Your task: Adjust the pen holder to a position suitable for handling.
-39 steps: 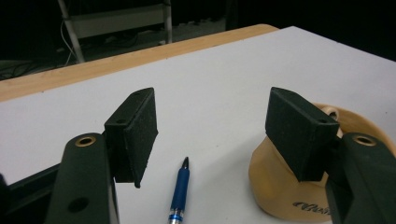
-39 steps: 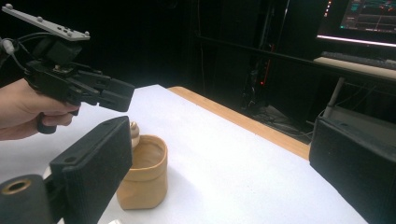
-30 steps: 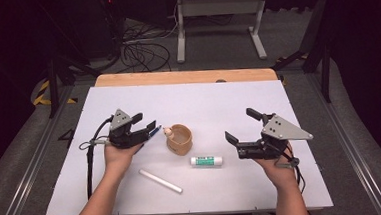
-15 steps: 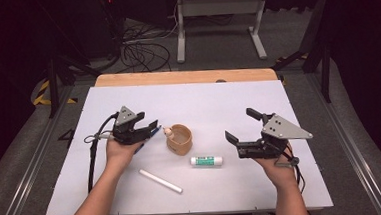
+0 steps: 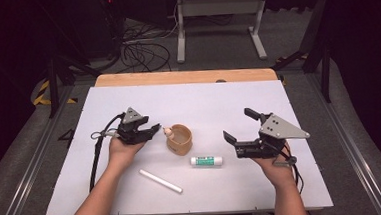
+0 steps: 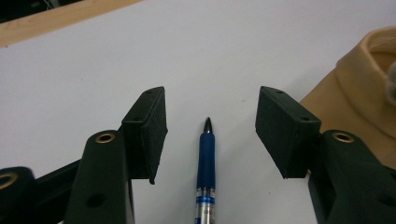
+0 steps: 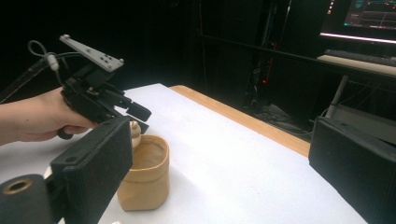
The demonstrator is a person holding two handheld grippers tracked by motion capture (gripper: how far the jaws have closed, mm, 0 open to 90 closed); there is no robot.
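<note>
A blue pen (image 6: 205,161) lies on the white table, tip pointing away, between the pads of my left gripper (image 6: 212,100). Those jaws have just been closing, but both pads stand clear of the pen, so the gripper is open. From above, my left gripper (image 5: 152,131) sits low just left of a tan cup (image 5: 179,139). A small pale object (image 5: 167,132) rests by the cup's left rim. My right gripper (image 5: 238,124) hovers wide open at the right, nothing between its pads (image 7: 100,154).
A white-and-green glue stick (image 5: 206,160) lies in front of the cup. A white stick (image 5: 160,181) lies nearer the front edge. The wooden table edge (image 5: 186,76) runs along the back. Cables lie on the floor beyond.
My left gripper has moved a little right toward the cup and lower, and its jaws have narrowed. The right gripper has stayed put.
</note>
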